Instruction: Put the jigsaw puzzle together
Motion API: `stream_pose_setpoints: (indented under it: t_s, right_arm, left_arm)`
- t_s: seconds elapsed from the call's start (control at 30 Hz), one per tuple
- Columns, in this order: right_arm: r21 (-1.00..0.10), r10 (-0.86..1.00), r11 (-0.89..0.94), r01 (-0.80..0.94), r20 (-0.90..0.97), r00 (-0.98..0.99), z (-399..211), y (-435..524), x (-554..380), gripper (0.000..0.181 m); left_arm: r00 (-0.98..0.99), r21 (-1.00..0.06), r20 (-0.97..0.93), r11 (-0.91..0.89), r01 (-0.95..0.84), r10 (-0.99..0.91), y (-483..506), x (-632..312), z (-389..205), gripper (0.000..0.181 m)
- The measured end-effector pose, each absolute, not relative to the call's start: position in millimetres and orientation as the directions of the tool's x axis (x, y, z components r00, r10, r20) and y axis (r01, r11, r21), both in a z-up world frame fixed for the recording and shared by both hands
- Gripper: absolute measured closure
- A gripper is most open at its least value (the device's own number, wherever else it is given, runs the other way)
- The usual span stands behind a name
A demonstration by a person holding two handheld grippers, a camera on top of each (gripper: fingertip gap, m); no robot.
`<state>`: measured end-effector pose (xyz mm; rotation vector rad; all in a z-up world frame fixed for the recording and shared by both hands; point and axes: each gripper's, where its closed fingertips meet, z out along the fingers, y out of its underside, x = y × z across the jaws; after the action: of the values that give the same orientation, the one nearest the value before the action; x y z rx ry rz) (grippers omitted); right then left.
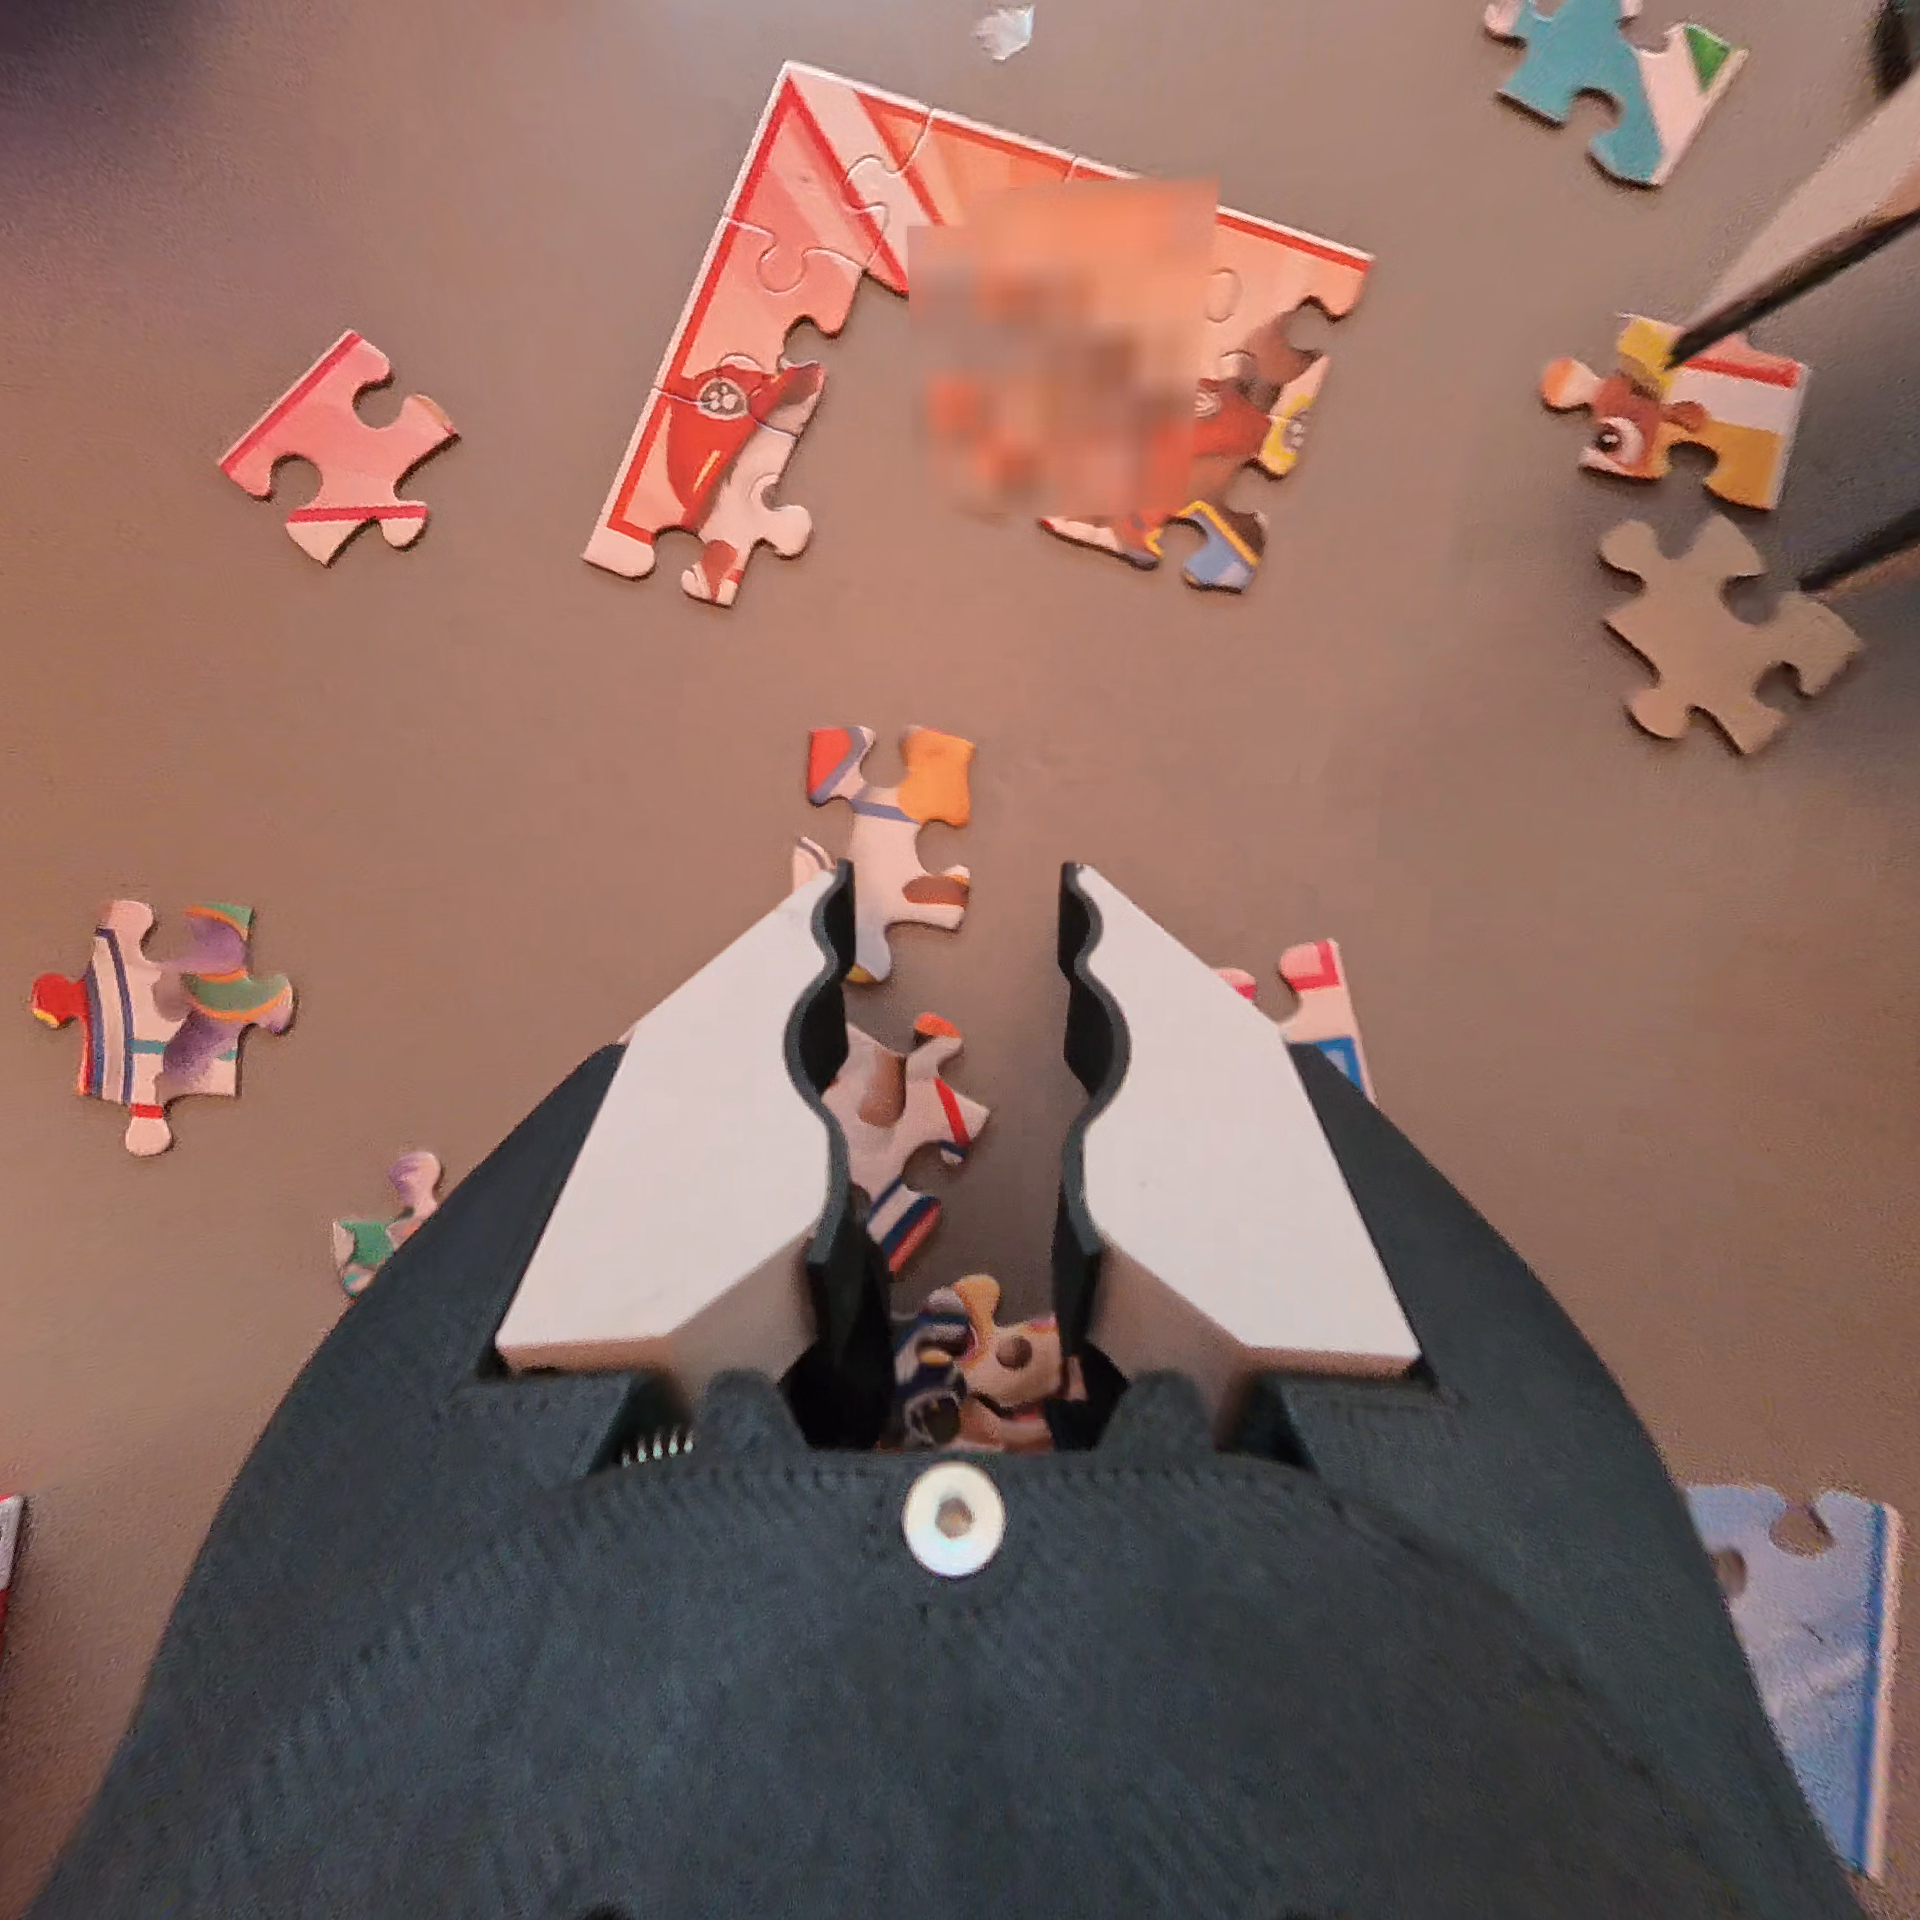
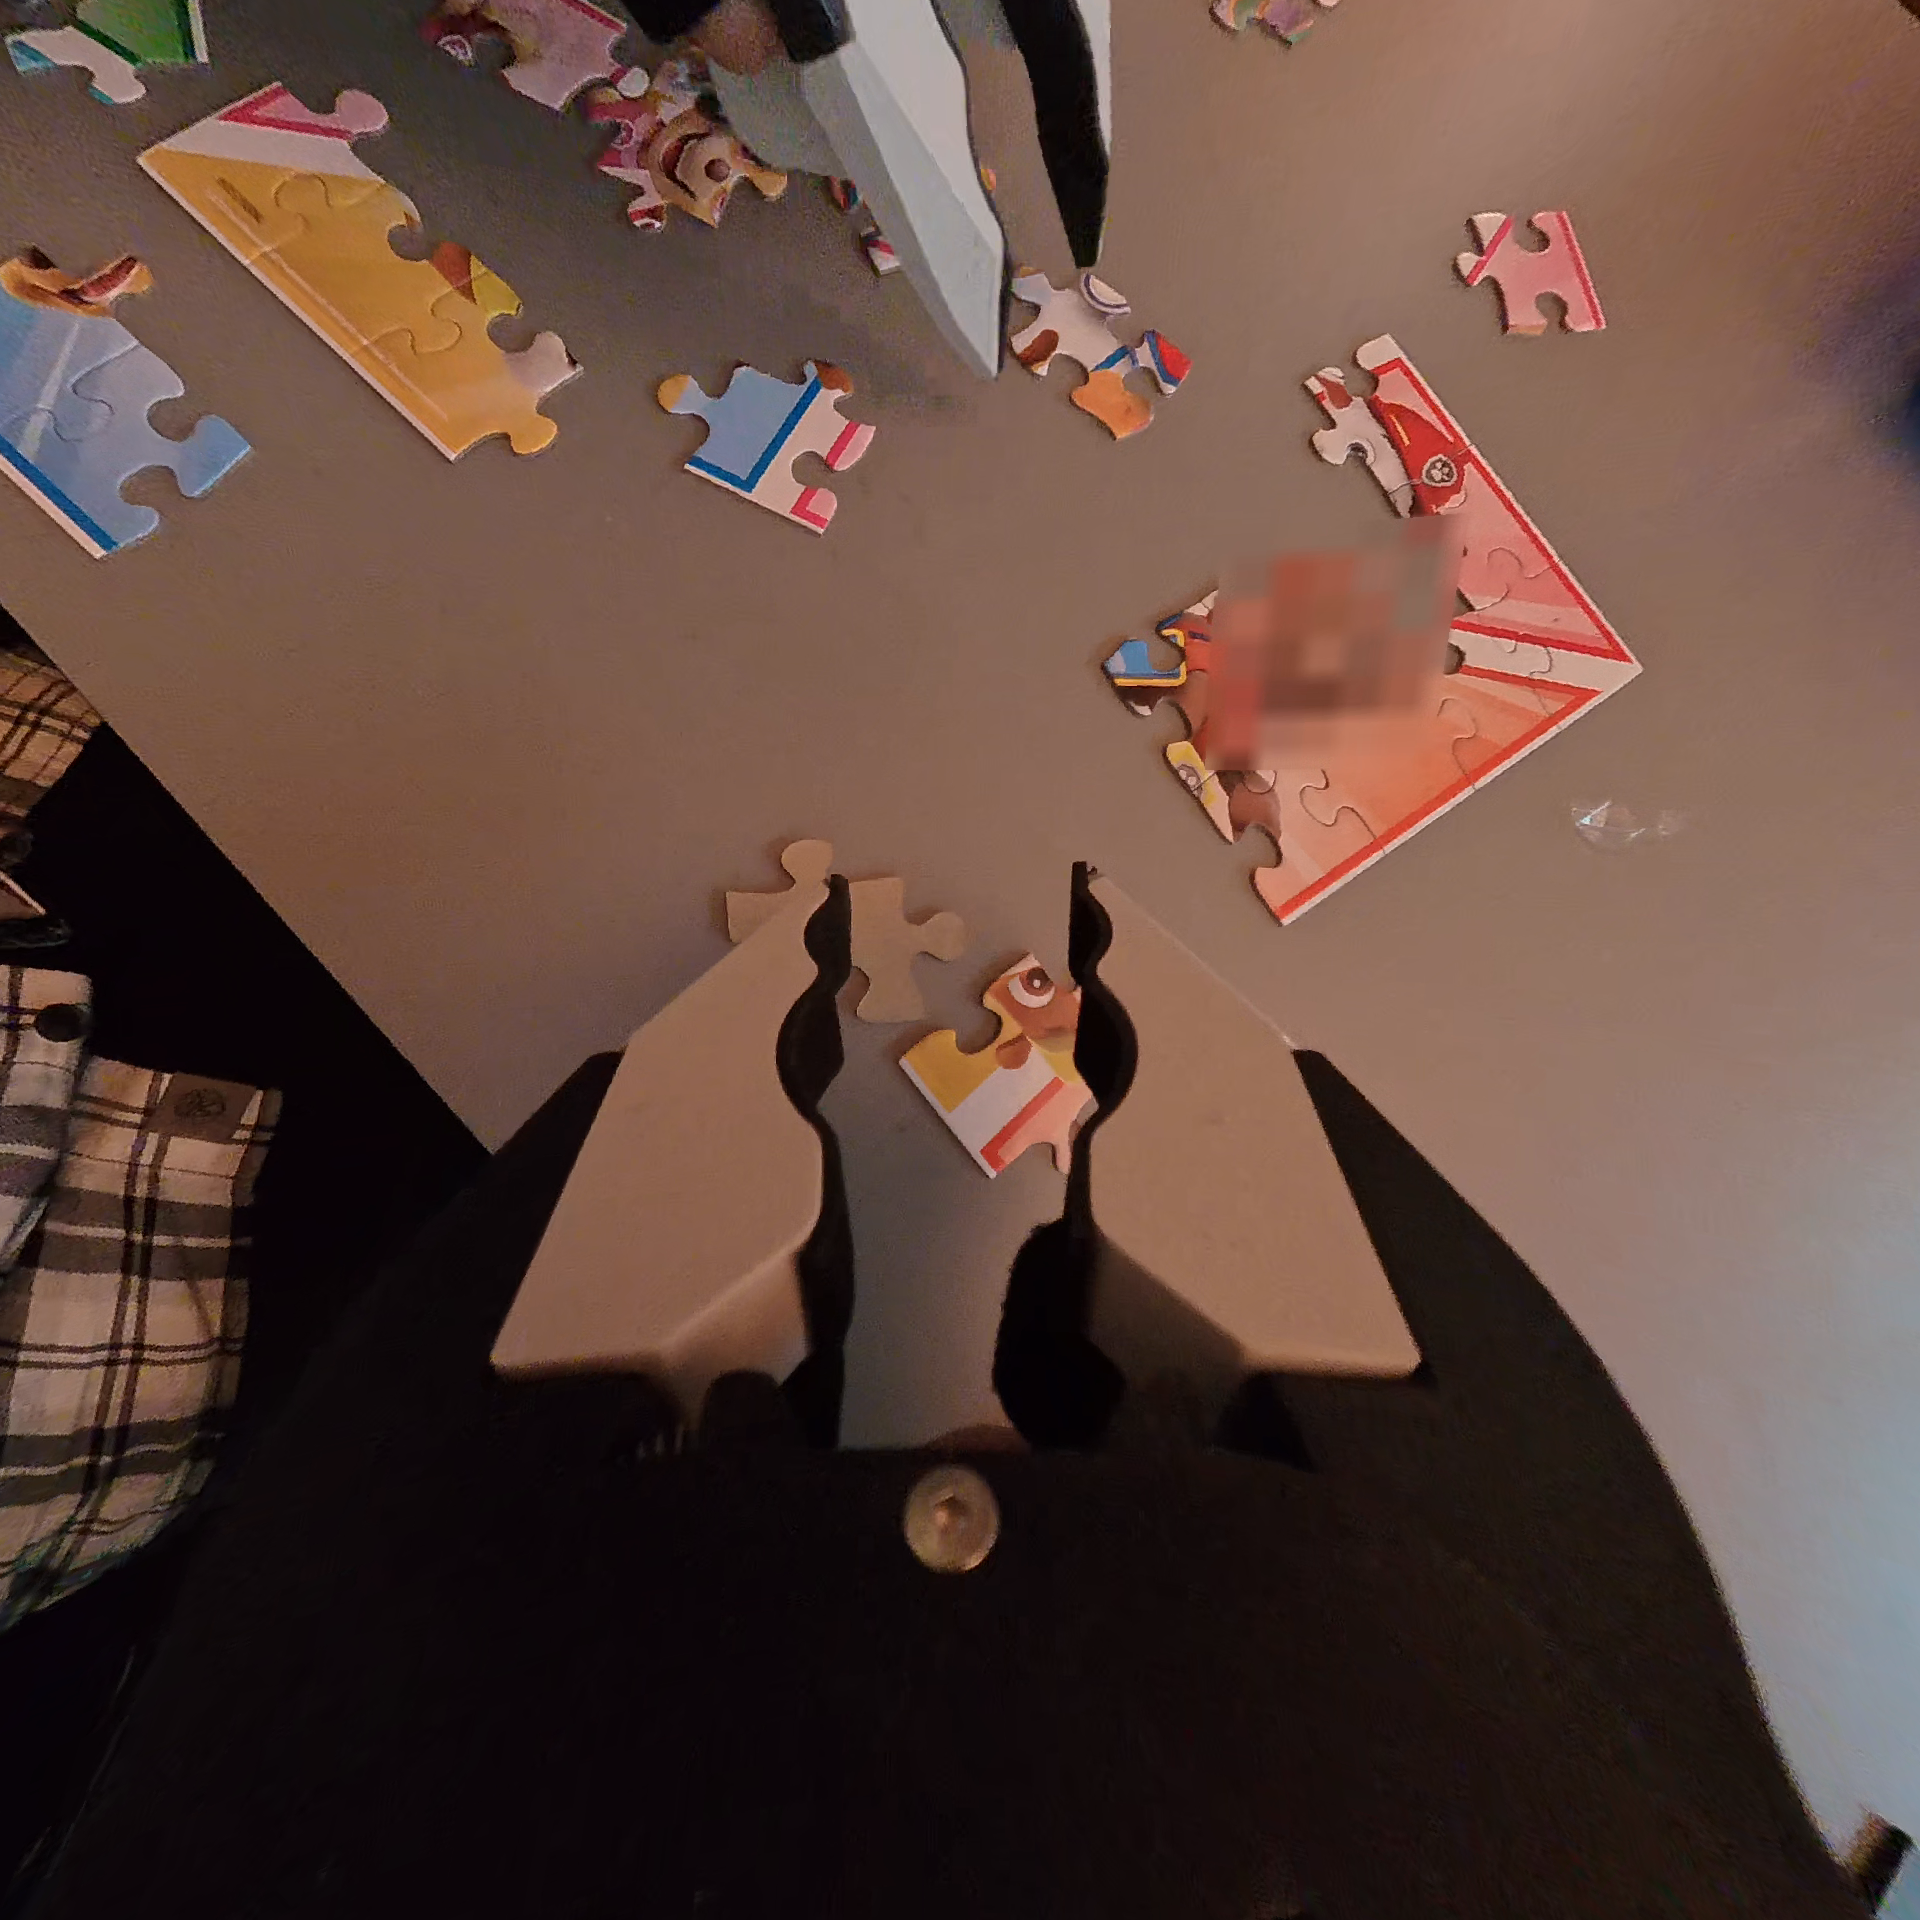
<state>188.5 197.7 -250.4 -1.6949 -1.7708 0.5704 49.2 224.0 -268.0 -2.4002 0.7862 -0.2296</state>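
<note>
The assembled red corner section (image 1: 821, 281) lies on the grey table; it also shows in the right wrist view (image 2: 1455, 727). My left gripper (image 1: 958, 894) is open and empty, hovering over a white-and-orange loose piece (image 1: 899, 821) and two more pieces (image 1: 904, 1122) between its fingers. My right gripper (image 2: 958, 888) is open and low over the table. A yellow puppy piece (image 2: 1013, 1070) and a face-down piece (image 2: 888, 945) lie between its fingers. From the left wrist view, one right fingertip (image 1: 1688, 343) sits on the puppy piece (image 1: 1683, 416).
A yellow joined strip (image 2: 353, 281), a blue joined section (image 2: 83, 416) and loose pieces (image 2: 769, 447) (image 2: 1532, 275) lie around. More loose pieces (image 1: 338, 447) (image 1: 166, 1018) (image 1: 1621, 83) are scattered. The table edge (image 2: 260, 914) runs along the left, with plaid cloth (image 2: 104, 1247) beyond. One gripper's finger ends stand about 15 cm off the other's.
</note>
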Motion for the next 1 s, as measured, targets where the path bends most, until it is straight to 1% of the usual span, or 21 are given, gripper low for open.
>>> stream_pose_setpoints:
  t_s: [0.07,0.1,0.13,0.2,0.23,0.27,0.3,0.43,0.57,0.67,0.77,0.9,1.0]
  right_arm:
    - [-0.686,0.991,0.085,0.723,0.136,0.013,-251,198,188,0.14]
    - [-0.687,0.991,0.082,0.722,0.135,0.015,-251,197,189,0.14]
    - [-0.689,0.991,0.08,0.72,0.133,0.018,-251,198,189,0.141]
    - [-0.693,0.991,0.074,0.718,0.129,0.023,-252,198,188,0.142]
    - [-0.693,0.992,0.072,0.717,0.127,0.024,-252,198,188,0.142]
    - [-0.695,0.992,0.072,0.716,0.127,0.024,-252,198,187,0.142]
    - [-0.696,0.992,0.073,0.714,0.128,0.023,-252,198,186,0.142]
    - [-0.7,0.991,0.081,0.709,0.13,0.016,-250,195,183,0.143]
    - [-0.699,0.991,0.083,0.71,0.13,0.012,-251,195,182,0.143]
    - [-0.702,0.992,0.083,0.707,0.125,0.007,-251,195,181,0.143]
    - [-0.705,0.993,0.083,0.704,0.12,0.003,-252,195,177,0.143]
    - [-0.704,0.993,0.095,0.704,0.117,-0.016,-253,191,171,0.143]
    - [-0.702,0.992,0.109,0.703,0.118,-0.036,-253,186,166,0.143]
  left_arm:
    - [0.813,-0.57,-0.036,-0.657,-0.494,-0.581,228,49,-277,0.145]
    - [0.809,-0.587,-0.037,-0.642,-0.493,-0.587,230,52,-276,0.149]
    - [0.809,-0.594,-0.03,-0.641,-0.486,-0.587,231,55,-276,0.149]
    - [0.805,-0.594,-0.053,-0.63,-0.501,-0.591,232,56,-277,0.154]
    - [0.796,-0.593,-0.059,-0.62,-0.514,-0.603,231,57,-277,0.16]
    - [0.782,-0.594,-0.041,-0.615,-0.519,-0.622,227,61,-276,0.172]
    - [0.777,-0.594,-0.011,-0.621,-0.511,-0.629,223,62,-276,0.175]
    - [0.803,-0.621,0.013,-0.634,-0.461,-0.596,214,41,-257,0.167]
    - [0.875,-0.62,-0.009,-0.684,-0.385,-0.483,204,-16,-239,0.164]
    - [0.886,-0.623,0.05,-0.708,-0.333,-0.46,194,-34,-240,0.159]
    - [0.877,-0.558,0.046,-0.741,-0.374,-0.478,183,-38,-255,0.149]
    - [0.857,-0.49,0.074,-0.767,-0.414,-0.511,169,-36,-268,0.149]
    - [0.85,-0.457,0.106,-0.785,-0.419,-0.516,159,-38,-273,0.143]
